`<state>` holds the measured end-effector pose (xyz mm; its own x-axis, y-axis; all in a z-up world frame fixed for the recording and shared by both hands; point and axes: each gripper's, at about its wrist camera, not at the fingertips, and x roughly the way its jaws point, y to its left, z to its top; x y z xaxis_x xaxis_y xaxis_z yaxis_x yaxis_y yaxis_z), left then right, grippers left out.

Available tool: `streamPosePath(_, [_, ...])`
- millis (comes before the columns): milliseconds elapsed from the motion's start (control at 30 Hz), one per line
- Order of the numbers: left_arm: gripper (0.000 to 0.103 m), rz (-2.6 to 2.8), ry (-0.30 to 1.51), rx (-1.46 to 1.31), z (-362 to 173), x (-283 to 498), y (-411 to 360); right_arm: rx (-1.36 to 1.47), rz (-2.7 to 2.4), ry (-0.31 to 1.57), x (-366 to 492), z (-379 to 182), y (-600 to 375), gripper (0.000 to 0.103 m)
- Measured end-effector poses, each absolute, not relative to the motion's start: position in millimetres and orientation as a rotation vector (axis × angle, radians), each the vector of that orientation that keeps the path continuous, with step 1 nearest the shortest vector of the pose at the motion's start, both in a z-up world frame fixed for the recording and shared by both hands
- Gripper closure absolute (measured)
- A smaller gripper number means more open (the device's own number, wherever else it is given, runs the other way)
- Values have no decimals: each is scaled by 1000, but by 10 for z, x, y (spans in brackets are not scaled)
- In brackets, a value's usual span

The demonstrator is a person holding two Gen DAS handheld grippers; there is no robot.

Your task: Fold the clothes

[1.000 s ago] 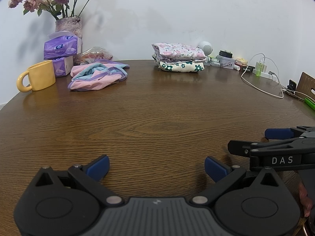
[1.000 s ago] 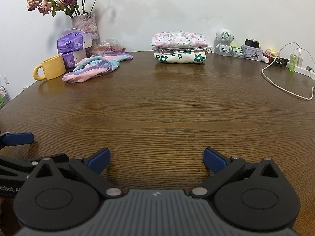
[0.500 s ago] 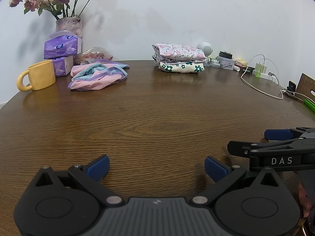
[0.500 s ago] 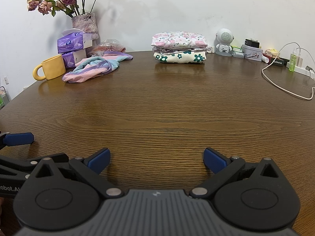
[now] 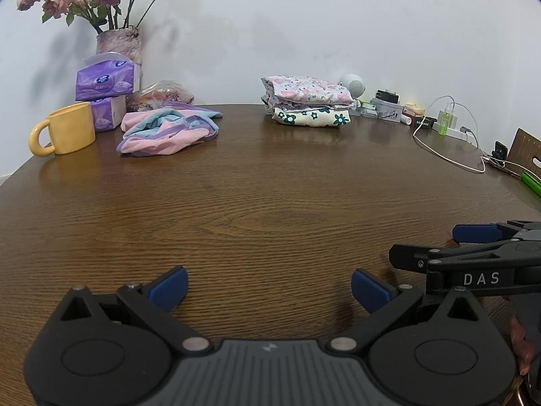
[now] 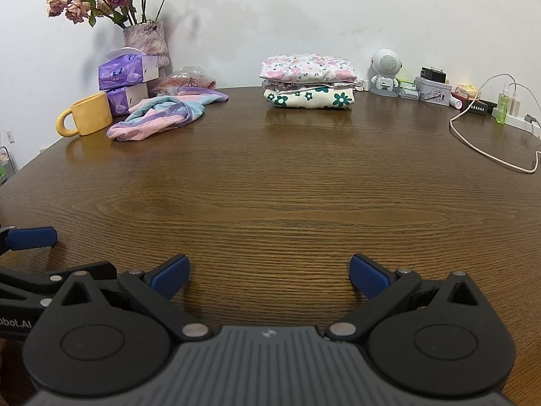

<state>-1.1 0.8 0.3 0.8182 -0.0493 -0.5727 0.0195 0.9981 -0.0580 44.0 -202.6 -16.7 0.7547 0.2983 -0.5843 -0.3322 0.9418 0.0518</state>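
Nearest, your left claw (image 5: 267,286) and right claw (image 6: 267,275) hover spread over the bare wooden desk (image 6: 270,196), gripping nothing. Farther back lie a crumpled pink-and-blue garment (image 6: 162,116) beside a yellow mug (image 6: 89,115), its inside unseen, and a folded stack (image 6: 309,81). Only the left view shows a green marker (image 5: 531,182).

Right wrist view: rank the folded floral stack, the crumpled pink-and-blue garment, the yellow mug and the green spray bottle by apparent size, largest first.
1. Crumpled pink-and-blue garment and folded floral stack: look alike in extent, so no order between them.
2. Yellow mug.
3. Green spray bottle, clearly smallest.
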Motion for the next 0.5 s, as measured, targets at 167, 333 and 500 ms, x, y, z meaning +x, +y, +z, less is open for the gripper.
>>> streamPosePath(167, [0,-38,612,-48,2,-9,7,-57,342,629,447,-163,-2024,0])
streamPosePath(333, [0,-42,613,-47,9,-5,9,-61,340,632,453,-164,-2018,0])
streamPosePath(500, [0,-76,619,-38,15,24,42,-112,353,648,475,-161,-1931,0])
